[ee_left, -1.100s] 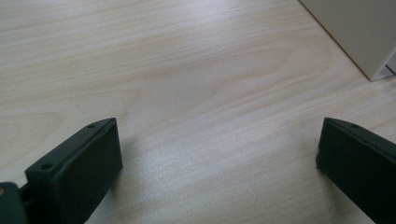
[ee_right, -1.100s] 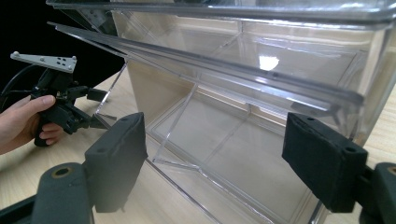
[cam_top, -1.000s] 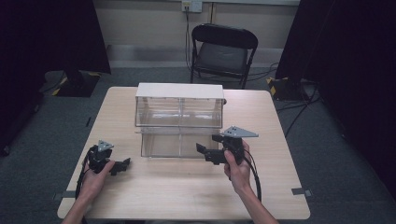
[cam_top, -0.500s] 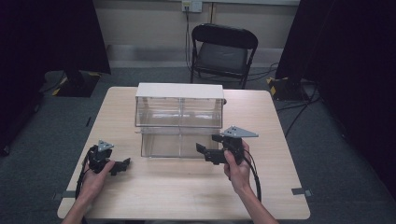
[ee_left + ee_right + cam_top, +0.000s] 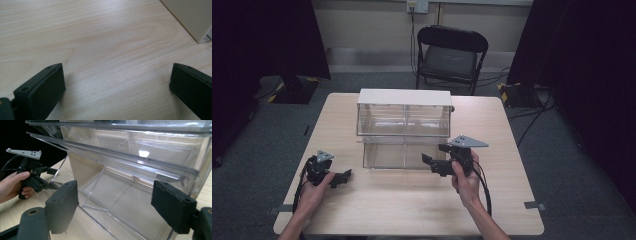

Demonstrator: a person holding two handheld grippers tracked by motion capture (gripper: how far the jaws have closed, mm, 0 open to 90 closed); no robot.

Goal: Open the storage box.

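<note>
Right gripper (image 5: 430, 163) has its jaws apart with a moderate gap and nothing pinched. It's hovering right at the front of the pulled-out clear plastic drawer (image 5: 384, 155), bottom row of the white-topped drawer cabinet (image 5: 403, 97). Left gripper (image 5: 346, 175) sits wide open, low over the wooden table (image 5: 412, 210), left of the drawer.
</note>
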